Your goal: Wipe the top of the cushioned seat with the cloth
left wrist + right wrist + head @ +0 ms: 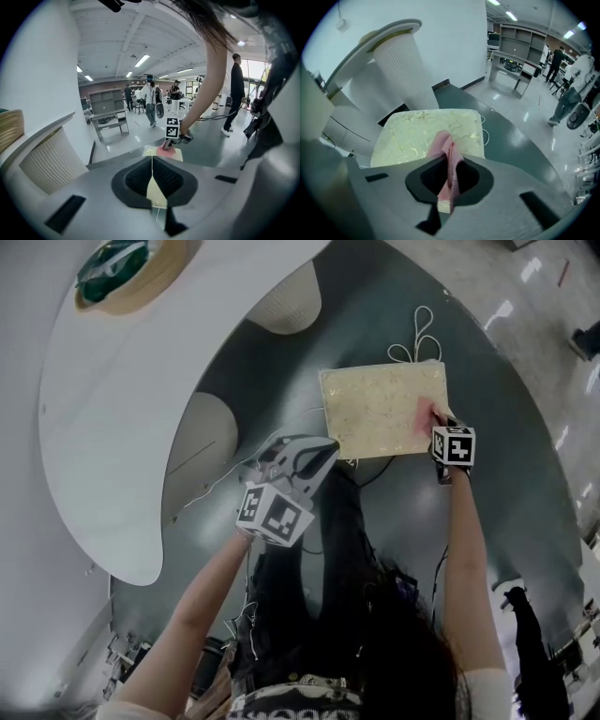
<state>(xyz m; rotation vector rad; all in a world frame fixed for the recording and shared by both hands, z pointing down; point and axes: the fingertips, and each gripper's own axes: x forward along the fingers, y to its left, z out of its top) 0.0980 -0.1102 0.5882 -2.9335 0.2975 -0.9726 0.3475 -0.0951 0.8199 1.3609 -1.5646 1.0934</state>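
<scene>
Pink cloth (443,143) sits pinched in the closed jaws of the right gripper (450,176). A narrow fold pokes out past the tips over the cushioned seat (412,133). In the head view the cloth meets the seat at its right edge, toward the near corner. Whether it truly presses on the fabric is hard to say.

Just off the seat's near-left corner hovers the left gripper (302,460), jaws together on nothing and steadying nothing. The seat rests on the dark green floor (506,484). A white curved bench (112,409) stands to the left, and loops of white cable (417,338) lie at the seat's far edge.

I judge three risks:
- **Coverage:** So little cloth shows beyond the jaws that a pass would clean only a thin stripe, and the hard tips could scrape the cover.
- **Grip:** Drag across the textured fabric might tug the fold loose.
- **Seat and cable:** With the seat unbraced on smooth floor, a firm stroke leftward could slide it. A stroke carried to the far edge could snag the cable.
</scene>
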